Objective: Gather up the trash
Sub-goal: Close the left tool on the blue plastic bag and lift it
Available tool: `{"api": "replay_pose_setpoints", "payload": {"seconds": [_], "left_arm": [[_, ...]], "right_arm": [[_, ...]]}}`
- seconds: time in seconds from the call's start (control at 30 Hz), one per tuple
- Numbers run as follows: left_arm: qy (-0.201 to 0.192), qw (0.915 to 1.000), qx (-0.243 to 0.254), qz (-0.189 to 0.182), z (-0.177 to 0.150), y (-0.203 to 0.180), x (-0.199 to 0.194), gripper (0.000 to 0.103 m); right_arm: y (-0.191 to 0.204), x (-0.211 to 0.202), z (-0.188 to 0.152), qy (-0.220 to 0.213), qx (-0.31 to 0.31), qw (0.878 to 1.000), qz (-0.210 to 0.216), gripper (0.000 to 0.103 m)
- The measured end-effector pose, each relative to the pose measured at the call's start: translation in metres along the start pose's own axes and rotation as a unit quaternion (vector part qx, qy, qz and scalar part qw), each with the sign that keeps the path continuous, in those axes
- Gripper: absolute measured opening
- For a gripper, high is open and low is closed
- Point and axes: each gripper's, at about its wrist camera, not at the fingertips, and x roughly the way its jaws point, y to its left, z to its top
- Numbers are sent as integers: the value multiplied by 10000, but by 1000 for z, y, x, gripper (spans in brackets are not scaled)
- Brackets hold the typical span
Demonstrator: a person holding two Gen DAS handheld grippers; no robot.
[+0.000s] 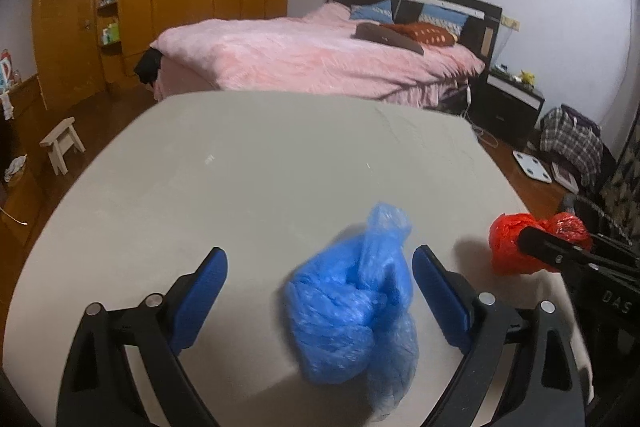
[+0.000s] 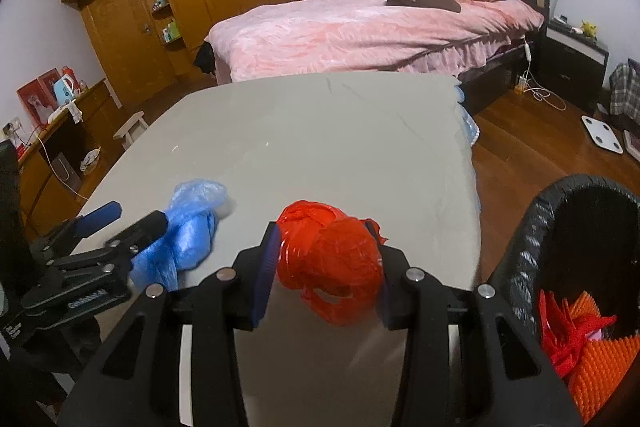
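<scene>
From the left wrist, the left gripper (image 1: 320,291) is standing wide, the blue plastic bag (image 1: 352,311) lying on the surface (image 1: 240,167) between its fingers (image 1: 208,287), untouched. From the right wrist, the right gripper (image 2: 326,267) is clamping the red plastic bag (image 2: 328,259) near the surface's right edge, beside a black bin (image 2: 520,251).

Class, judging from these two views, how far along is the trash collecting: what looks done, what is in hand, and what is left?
Done: the bin beside the table already holds red and orange scraps.
In hand: the right gripper is shut on the red bag.
Left: the blue bag lies on the table between the open fingers of the left gripper, not yet gripped. Neither bag is binned.
</scene>
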Motion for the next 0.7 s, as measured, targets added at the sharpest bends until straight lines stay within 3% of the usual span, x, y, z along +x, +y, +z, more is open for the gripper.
{"api": "replay_pose_setpoints", "payload": {"seconds": [0.2, 0.37, 0.57, 0.7], "left_arm": [[363, 9992, 133, -133, -2, -10, 16, 82], [639, 9972, 279, -279, -5, -19, 26, 64], [563, 9975, 291, -306, -7, -18, 22, 54], [405, 9987, 189, -235, -4, -12, 14, 53]], "right_arm": [[-5, 0, -6, 38, 46, 10000, 42, 40], [-8, 0, -6, 66, 68, 9999, 55, 40], [-5, 0, -8, 143, 28, 9999, 67, 41], [0, 2, -9, 237, -36, 9997, 81, 46]]}}
